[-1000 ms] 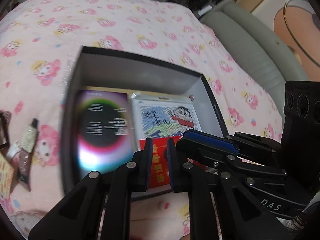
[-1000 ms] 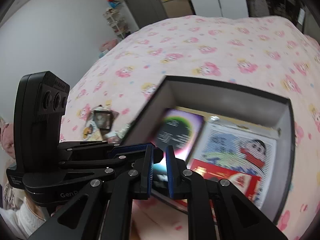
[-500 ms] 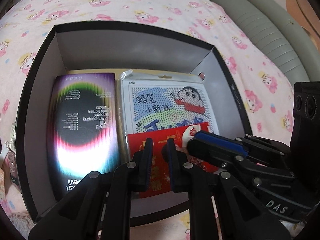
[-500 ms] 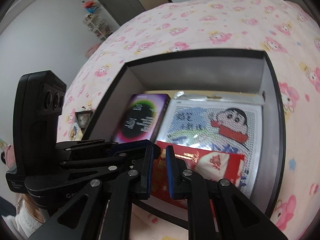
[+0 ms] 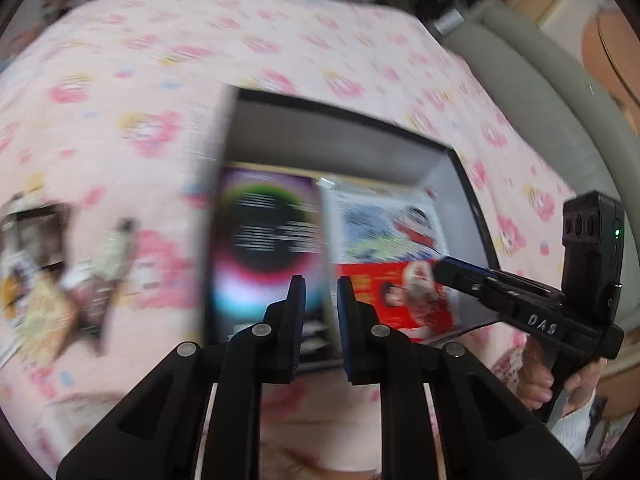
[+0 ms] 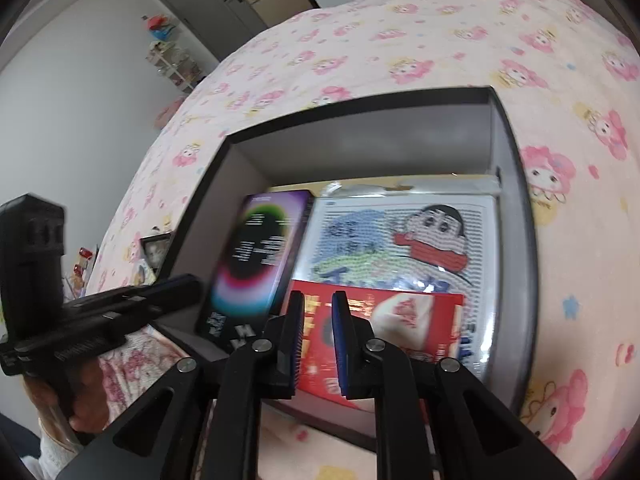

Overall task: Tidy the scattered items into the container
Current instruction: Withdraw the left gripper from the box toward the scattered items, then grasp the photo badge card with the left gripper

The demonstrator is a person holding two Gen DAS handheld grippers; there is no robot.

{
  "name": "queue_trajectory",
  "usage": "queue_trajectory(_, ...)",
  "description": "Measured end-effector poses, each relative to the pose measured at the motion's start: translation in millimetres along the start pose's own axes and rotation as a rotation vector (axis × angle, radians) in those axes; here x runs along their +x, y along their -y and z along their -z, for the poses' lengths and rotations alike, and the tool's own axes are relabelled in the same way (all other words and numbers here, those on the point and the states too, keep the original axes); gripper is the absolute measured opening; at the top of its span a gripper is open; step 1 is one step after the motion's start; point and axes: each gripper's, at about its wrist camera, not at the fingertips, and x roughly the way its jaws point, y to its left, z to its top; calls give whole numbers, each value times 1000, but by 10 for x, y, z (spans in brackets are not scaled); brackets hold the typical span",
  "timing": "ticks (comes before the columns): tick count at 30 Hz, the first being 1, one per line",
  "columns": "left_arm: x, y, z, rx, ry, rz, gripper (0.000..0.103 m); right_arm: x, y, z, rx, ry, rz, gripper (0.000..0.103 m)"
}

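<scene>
A black box with grey walls (image 5: 344, 116) lies on the pink bedspread. It holds a purple and black carton (image 5: 268, 240), a cartoon bead-picture pack (image 5: 384, 228) and a red packet (image 5: 400, 296). My left gripper (image 5: 321, 292) hovers over the box's near left corner, its jaws opening with nothing between them. Left of the box, blurred, lie a small framed picture (image 5: 36, 232) and several sachets (image 5: 96, 280). My right gripper (image 6: 318, 312) hangs shut and empty above the red packet (image 6: 400, 320) at the box's near wall (image 6: 360, 140). Each gripper shows in the other's view.
A grey padded bed edge (image 5: 560, 120) runs along the right of the bedspread. A hand (image 5: 536, 376) holds the right gripper's handle at lower right. Beyond the bed stand grey cupboards (image 6: 208, 0) and a shelf of small things (image 6: 172, 56).
The left gripper has pulled back from the box and swung left, bringing the scattered items into view; its jaws stand slightly wider. The right gripper has stayed over the red packet.
</scene>
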Motion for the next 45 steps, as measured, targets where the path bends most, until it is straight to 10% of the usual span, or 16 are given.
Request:
queue_trajectory(10, -647, -1898, 452, -366, 85, -159, 30, 658, -1786, -60, -306, -124, -134, 44)
queue_trajectory(19, -343, -2835, 741, -581, 64, -71, 39, 1998, -2777, 39, -431, -326, -88, 46)
queue_trajectory(26, -199, -2963, 744, -619, 74, 29, 40, 2592, -2656, 109, -351, -471, -150, 44)
queue_trajectory(28, -223, -2903, 709, -605, 83, 65, 39, 2521, -2663, 151, -347, -462, -187, 26)
queue_trajectory(33, -259, -3010, 818, -664, 75, -115, 46, 2284, -2711, 127, -364, -401, -195, 14)
queue_trajectory(38, -177, -3142, 872, -723, 78, 17, 54, 2327, -2775, 131, -393, -402, -180, 14)
queue_trajectory(45, -253, -2785, 659, -612, 93, 192, 36, 2033, -2797, 155, -389, -359, -242, 10)
